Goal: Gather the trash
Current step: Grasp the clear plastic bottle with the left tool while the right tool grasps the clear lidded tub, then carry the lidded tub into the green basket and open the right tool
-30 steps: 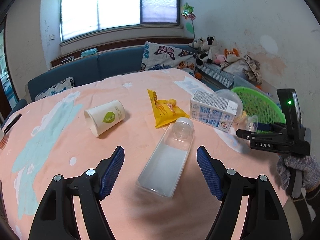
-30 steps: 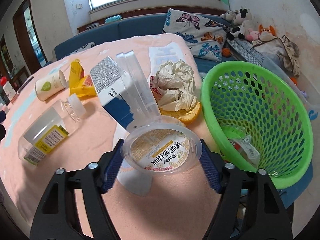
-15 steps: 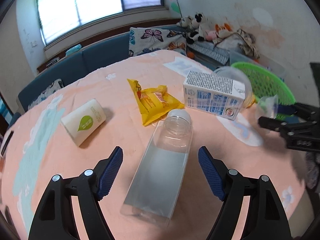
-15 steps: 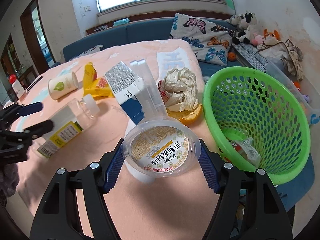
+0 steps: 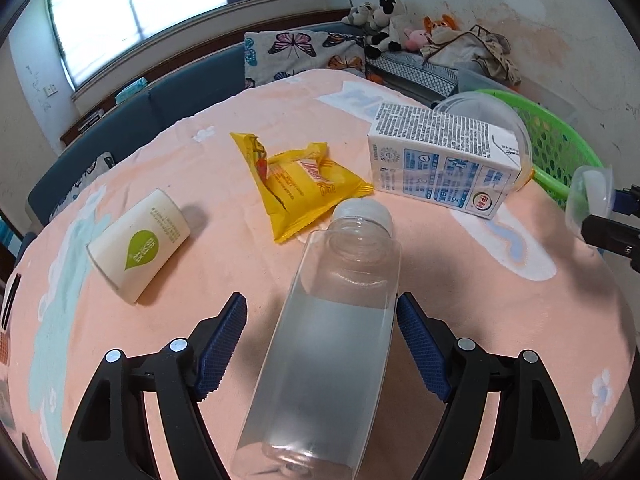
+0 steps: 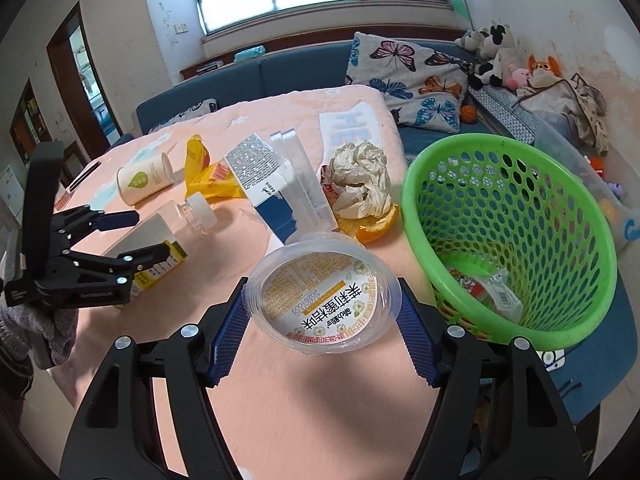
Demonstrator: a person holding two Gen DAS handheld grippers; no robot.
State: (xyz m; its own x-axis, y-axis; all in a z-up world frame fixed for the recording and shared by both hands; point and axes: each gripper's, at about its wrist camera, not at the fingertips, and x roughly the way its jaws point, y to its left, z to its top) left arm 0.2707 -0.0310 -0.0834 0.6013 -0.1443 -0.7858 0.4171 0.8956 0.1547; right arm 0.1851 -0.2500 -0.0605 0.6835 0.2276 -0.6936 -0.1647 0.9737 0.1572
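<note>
A clear plastic bottle (image 5: 336,340) lies on its side on the peach tablecloth, cap pointing away. My left gripper (image 5: 320,304) is open and straddles it: the right pad is almost at the bottle's shoulder and the left pad stands apart. The right wrist view shows that gripper (image 6: 150,234) over the bottle (image 6: 188,216). My right gripper (image 6: 322,292) is shut on a clear plastic cup (image 6: 324,288) with a printed label, held above the table next to the green basket (image 6: 520,168). The left wrist view has the cup (image 5: 588,196) at its right edge.
On the cloth lie a paper cup (image 5: 140,240), a yellow snack wrapper (image 5: 304,188), a milk carton (image 5: 436,160), a clear box (image 6: 304,184), crumpled paper (image 6: 360,180) and orange peel (image 6: 376,228). The basket holds a wrapper (image 6: 492,292). A blue sofa (image 6: 280,76) runs behind the table.
My left gripper has come forward and down, so the bottle now lies between its fingers. My right gripper has risen a little with the cup still in it.
</note>
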